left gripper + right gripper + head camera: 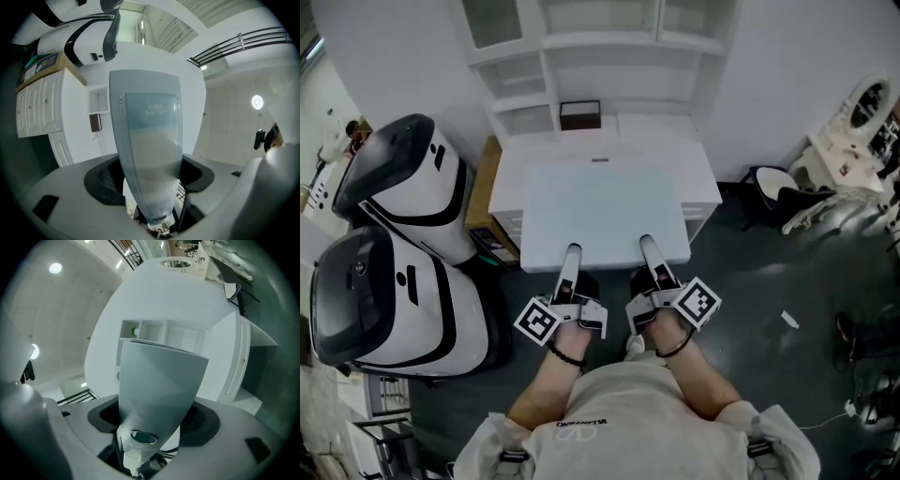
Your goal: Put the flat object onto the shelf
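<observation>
Board (pixel 605 202) held two-handed, shelf (pixel 602 40) straight ahead.
Left gripper (pixel 572 255) and right gripper (pixel 647 246) each clamp the board's near edge, centre frame. Long axis runs left-right. Shelf lies past the far edge, upper centre, equally near both.

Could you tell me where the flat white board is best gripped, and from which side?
The flat board is likely best held by its near edge, from the person's side, as the left gripper and right gripper do, spaced about its middle: it is thin, wide, roughly level.

Bright light; dark, perhaps blurred edges
</observation>
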A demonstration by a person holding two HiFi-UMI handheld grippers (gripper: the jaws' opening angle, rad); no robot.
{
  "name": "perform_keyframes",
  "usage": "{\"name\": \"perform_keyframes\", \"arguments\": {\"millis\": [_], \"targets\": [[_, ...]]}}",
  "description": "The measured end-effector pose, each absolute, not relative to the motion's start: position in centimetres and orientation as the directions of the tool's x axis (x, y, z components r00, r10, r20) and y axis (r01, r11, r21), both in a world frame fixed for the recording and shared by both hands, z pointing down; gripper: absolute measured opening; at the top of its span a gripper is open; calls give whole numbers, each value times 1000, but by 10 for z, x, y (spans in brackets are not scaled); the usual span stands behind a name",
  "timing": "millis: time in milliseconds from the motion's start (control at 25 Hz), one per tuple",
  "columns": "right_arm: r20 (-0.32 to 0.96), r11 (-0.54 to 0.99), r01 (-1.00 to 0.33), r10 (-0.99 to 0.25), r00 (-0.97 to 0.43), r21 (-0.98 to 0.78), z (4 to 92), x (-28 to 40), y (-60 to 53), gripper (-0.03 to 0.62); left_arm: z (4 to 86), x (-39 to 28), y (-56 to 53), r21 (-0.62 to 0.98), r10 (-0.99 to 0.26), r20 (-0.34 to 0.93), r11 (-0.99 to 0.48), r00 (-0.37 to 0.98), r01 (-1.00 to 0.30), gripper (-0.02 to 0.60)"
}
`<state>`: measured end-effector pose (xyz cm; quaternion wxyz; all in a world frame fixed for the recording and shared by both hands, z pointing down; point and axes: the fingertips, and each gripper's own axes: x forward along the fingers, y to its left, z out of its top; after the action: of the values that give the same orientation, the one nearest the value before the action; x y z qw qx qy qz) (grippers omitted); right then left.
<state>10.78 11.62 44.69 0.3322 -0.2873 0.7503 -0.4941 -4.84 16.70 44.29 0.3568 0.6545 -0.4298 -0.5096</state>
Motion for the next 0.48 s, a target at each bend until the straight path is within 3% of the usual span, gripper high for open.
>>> {"name": "perform_keyframes", "arguments": {"millis": [480], "targets": [[-237, 363, -51, -701, -672, -930, 436, 137, 9, 341, 432, -13, 71, 895, -926, -375, -375, 47, -243, 316]]}}
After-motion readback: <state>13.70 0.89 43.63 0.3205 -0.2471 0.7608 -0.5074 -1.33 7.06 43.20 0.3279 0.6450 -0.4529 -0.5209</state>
